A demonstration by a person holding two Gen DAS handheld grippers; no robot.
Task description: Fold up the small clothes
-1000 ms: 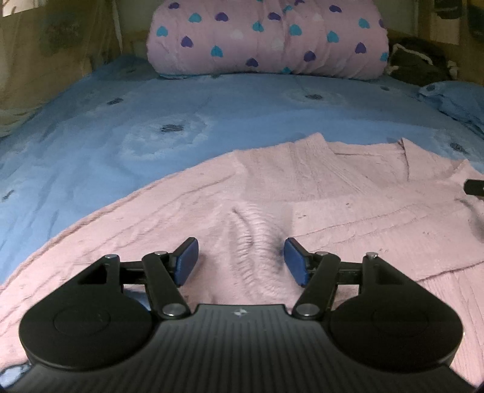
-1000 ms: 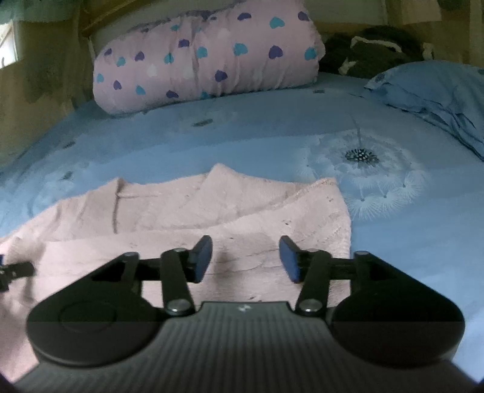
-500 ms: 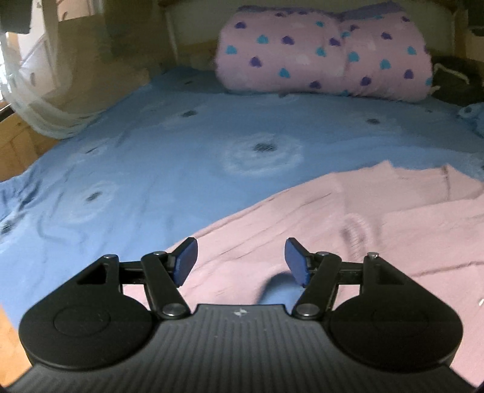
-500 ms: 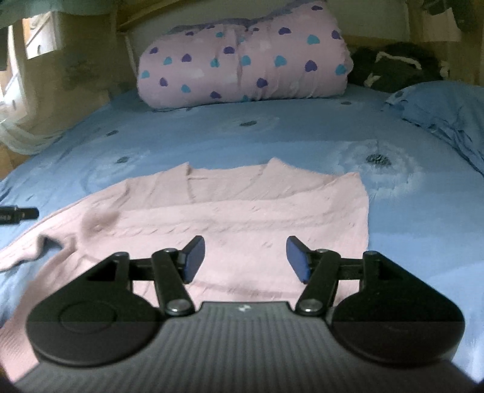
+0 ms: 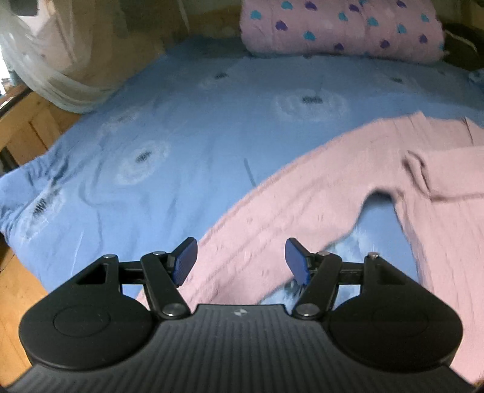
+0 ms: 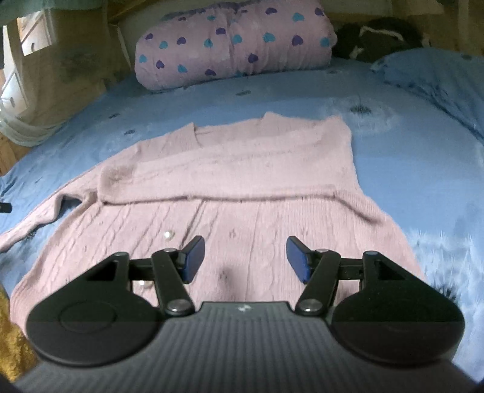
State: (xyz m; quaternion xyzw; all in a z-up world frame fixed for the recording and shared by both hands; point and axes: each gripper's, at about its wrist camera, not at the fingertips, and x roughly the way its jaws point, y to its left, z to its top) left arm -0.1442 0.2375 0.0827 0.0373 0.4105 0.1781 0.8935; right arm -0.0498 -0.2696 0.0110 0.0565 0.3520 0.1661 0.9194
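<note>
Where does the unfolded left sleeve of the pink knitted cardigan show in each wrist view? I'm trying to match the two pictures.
Left wrist view: the unfolded left sleeve runs from centre right down to between the open left gripper fingers.
Right wrist view: it lies at the far left edge, stretched across the blue bedsheet.
Shared landmark: the rolled pink heart-print quilt at the head of the bed.

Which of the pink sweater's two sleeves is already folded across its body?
The right sleeve, lying flat across the pink knit sweater's chest; the left sleeve still stretches outward.
</note>
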